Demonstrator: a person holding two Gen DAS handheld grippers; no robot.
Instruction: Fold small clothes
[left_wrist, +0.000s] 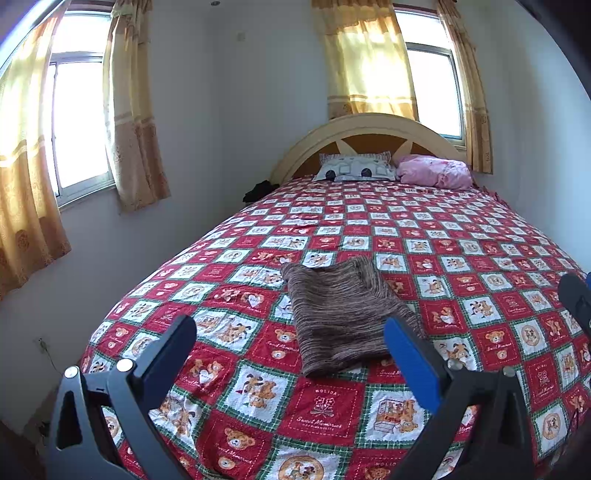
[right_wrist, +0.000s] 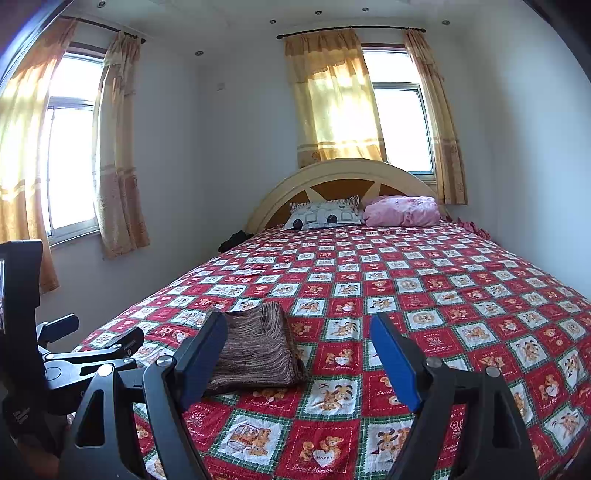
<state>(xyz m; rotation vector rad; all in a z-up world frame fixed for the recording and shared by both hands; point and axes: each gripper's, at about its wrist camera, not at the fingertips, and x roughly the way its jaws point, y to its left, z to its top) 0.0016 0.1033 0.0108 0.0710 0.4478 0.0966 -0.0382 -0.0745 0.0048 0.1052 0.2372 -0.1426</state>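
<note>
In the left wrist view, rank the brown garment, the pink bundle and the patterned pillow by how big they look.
1. Brown garment, largest, though nearest the camera.
2. Pink bundle and patterned pillow: they look alike, too close to rank.

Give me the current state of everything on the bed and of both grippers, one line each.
Brown knit garment: folded, flat on the bedspread, not held.
Left gripper: open, nothing between its fingers.
Right gripper: open, empty, to the right of the garment.
Patterned pillow: at the headboard.
Pink bedding: bunched beside the pillow.
Bedspread: spread over the bed.
Curtains: partly drawn.
</note>
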